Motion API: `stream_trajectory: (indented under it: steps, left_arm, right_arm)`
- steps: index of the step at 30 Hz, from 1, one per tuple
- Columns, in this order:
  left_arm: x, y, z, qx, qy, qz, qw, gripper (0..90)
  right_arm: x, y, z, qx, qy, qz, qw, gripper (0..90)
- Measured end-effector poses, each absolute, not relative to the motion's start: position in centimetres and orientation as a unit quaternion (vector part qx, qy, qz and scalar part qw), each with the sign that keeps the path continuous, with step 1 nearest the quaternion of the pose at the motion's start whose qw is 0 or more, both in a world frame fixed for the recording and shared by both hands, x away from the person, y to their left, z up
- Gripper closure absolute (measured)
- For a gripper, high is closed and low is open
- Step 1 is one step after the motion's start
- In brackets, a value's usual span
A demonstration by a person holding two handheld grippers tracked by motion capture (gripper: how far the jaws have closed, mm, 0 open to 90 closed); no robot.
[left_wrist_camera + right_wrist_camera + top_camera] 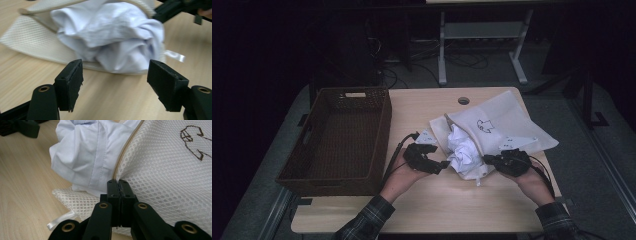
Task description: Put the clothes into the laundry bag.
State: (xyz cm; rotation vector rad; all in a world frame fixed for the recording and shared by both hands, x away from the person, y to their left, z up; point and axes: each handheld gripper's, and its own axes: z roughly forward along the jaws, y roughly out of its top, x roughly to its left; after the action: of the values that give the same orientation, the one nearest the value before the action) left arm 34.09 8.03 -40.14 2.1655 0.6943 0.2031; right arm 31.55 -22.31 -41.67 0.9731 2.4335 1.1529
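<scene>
A white mesh laundry bag (507, 120) with a small embroidered figure lies on the wooden table (437, 200). A crumpled white garment (464, 150) bulges from its open mouth. My left gripper (444, 165) sits just left of the garment. In the left gripper view its jaws (115, 67) stand open, with the garment (110, 32) just beyond them and nothing between them. My right gripper (487, 159) is at the bag's near edge. In the right gripper view it (119, 182) is shut on the bag (170, 175) at the zipper edge, beside the garment (85, 152).
A dark woven basket (384, 135) stands empty on the left half of the table. A cable hole (463, 100) sits near the far edge. A white ribbon tag (60, 221) sticks out under the bag. Desk legs and cables lie on the floor beyond.
</scene>
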Motion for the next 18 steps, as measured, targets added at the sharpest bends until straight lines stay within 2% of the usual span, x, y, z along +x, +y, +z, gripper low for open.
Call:
stream_trajectory:
  steps: [6, 18]
  left_arm:
    - [35.3, 8.6, -40.7, 0.855, 0.306, 0.097, 0.407, 25.3]
    - [38.1, 8.9, -41.7, 0.843, 0.342, 0.103, 0.402, 24.7]
  right_arm:
    - [31.4, -22.7, -41.9, 0.342, 0.842, 0.395, 0.133, 88.1]
    - [31.4, -23.9, -42.1, 0.352, 0.842, 0.386, 0.133, 88.0]
